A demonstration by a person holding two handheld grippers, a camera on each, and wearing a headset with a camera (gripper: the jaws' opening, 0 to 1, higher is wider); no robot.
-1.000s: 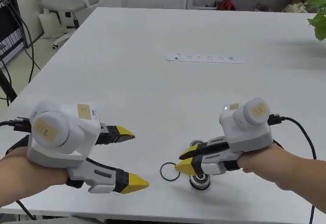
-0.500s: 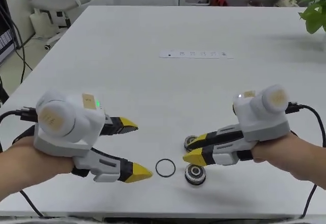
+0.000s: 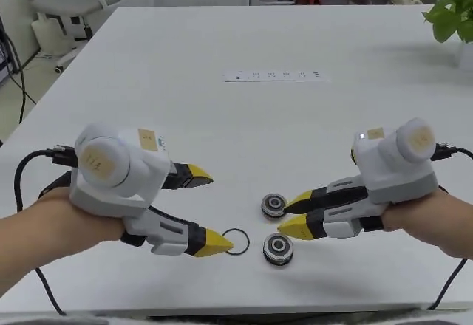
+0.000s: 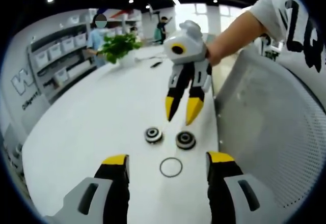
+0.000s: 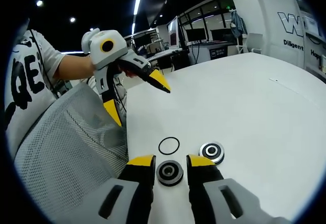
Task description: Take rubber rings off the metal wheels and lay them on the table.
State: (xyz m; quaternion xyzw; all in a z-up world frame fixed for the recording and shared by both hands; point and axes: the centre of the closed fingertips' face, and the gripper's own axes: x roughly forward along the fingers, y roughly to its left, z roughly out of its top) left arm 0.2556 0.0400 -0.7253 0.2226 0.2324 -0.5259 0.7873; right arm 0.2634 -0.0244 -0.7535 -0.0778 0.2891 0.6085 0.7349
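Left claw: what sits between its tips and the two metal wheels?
One loose rubber ring, flat on the table, just ahead of the left claw and short of the wheels, seen in the left gripper view.

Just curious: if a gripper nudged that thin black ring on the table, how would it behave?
The rubber ring looks thin and lies flat on the table, so it would probably slide lightly rather than roll. Such a slim loop likely bends when pinched.

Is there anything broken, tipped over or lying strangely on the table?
Nothing stands out. The rubber ring lies flat on the table, and the two metal wheels lie flat beside it, apart from each other. The left claw and the right claw are open and hold nothing.
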